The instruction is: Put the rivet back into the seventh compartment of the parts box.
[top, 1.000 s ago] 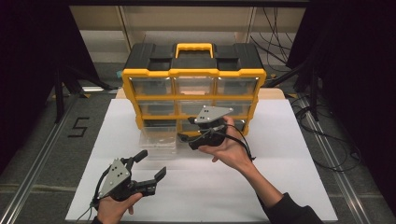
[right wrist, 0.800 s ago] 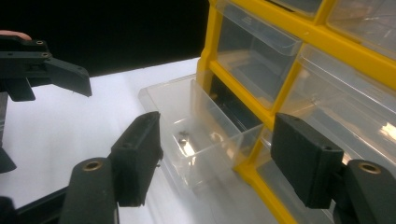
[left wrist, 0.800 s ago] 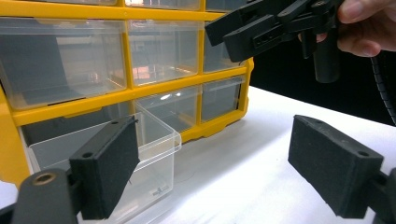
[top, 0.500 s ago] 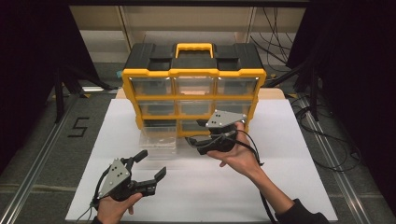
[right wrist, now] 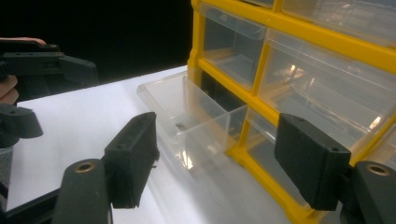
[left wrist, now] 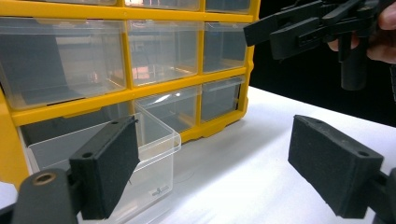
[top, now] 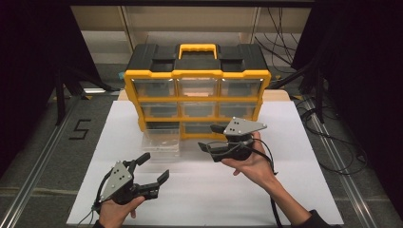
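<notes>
Black right tongs [top: 212,138] level, wide, seemingly toward drawer [top: 161,141].

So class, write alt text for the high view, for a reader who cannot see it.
A yellow organizer has its bottom-left clear drawer pulled out onto a white table. Two hand-held grippers, right gripper and left gripper, are open and empty.

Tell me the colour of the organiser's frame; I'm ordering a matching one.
Yellow frame, with a black top and clear drawers; the high view shows it best.

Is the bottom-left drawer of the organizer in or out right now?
Out. The clear drawer juts from the yellow organizer onto the table, leaving a dark slot behind it.
</notes>
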Demonstrator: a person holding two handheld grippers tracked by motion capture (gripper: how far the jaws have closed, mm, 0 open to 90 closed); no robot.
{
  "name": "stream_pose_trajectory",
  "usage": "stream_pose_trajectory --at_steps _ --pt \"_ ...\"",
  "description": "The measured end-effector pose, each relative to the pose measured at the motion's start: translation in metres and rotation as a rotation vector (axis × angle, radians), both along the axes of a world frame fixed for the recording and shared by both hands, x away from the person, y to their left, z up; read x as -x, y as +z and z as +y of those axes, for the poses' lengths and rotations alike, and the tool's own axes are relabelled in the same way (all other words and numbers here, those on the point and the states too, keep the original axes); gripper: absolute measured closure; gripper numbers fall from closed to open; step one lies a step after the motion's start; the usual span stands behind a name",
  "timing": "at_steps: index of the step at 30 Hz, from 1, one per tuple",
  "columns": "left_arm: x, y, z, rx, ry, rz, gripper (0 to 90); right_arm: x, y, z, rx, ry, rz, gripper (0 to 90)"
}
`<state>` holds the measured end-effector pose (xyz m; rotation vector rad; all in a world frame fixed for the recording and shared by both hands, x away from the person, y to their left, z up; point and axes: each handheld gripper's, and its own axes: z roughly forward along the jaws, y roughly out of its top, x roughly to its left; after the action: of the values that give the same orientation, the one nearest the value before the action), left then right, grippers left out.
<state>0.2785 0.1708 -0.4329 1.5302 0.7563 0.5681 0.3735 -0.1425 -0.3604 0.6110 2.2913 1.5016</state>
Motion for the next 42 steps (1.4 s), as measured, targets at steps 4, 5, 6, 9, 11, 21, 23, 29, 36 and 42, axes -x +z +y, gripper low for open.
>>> stream_pose_trajectory --at_steps 4,5,6,9,11,21,23,29,36,42 --pt "0.0 0.0 0.0 -0.002 0.0 -0.001 15.8 0.005 -0.003 -0.006 -0.016 -0.007 0.002 30.6" --pt "0.0 0.0 0.0 -0.002 0.0 -0.002 15.8 0.006 -0.004 -0.007 -0.023 -0.012 0.004 30.5" --pt "0.0 0.0 0.0 -0.002 0.0 -0.002 15.8 0.006 -0.004 -0.008 -0.024 -0.007 0.0 30.4" --pt "0.0 0.0 0.0 -0.001 0.0 -0.001 15.8 0.009 -0.006 -0.01 -0.04 -0.014 -0.005 29.4" --pt "0.0 0.0 0.0 -0.002 0.001 -0.003 15.8 0.011 -0.007 -0.012 -0.04 -0.009 0.002 29.3" --pt "0.0 0.001 0.001 0.0 0.003 -0.005 15.7 0.018 -0.015 -0.02 -0.062 -0.019 0.0 26.4" --pt "0.0 0.001 0.001 -0.001 0.003 -0.003 15.8 0.019 -0.017 -0.023 -0.073 -0.018 -0.007 26.2" --pt "0.0 0.001 0.001 -0.003 0.002 -0.003 15.8 0.023 -0.022 -0.027 -0.097 -0.019 -0.001 25.5" --pt "0.0 0.001 0.001 -0.003 0.001 -0.004 15.8 0.027 -0.027 -0.031 -0.106 -0.014 -0.002 24.9" --pt "0.0 0.001 0.001 0.0 0.003 -0.005 15.8 0.03 -0.033 -0.037 -0.112 -0.031 0.004 24.5"
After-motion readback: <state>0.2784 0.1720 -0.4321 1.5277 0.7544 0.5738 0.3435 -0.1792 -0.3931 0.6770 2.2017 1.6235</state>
